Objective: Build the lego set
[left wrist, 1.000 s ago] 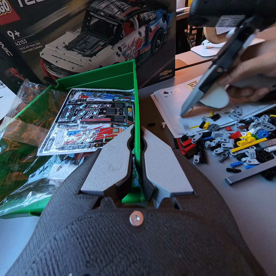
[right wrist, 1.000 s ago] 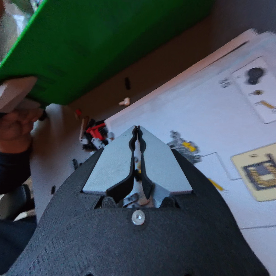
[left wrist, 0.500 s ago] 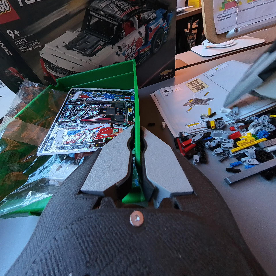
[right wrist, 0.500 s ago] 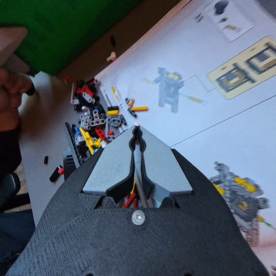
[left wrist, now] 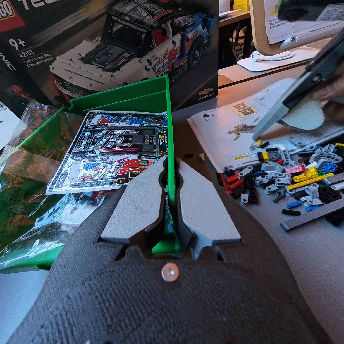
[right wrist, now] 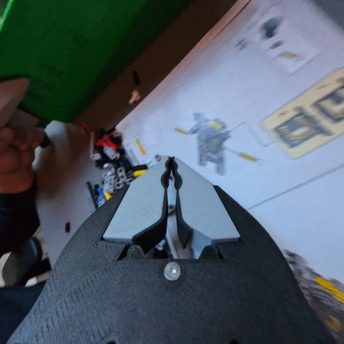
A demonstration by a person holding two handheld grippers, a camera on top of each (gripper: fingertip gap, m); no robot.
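Green tray (left wrist: 130,96) w/ sticker sheet (left wrist: 111,149), instruction booklet (left wrist: 223,130), loose bricks (left wrist: 290,178) (mixed colours)

The left gripper (left wrist: 170,160) is clamped on the right wall of the green tray (left wrist: 170,115), 1 pad on each face of the thin upright wall. Inside the tray, just left of that wall, a shiny sticker sheet (left wrist: 111,149) lies flat on clear bags. To the right of the tray, the right gripper (right wrist: 171,158) points down with its 2 tips together at a small yellow pin (left wrist: 259,142) on the open instruction booklet (left wrist: 219,134), beside a loose pile of small parts (left wrist: 290,178); whether the pin is pinched is unclear
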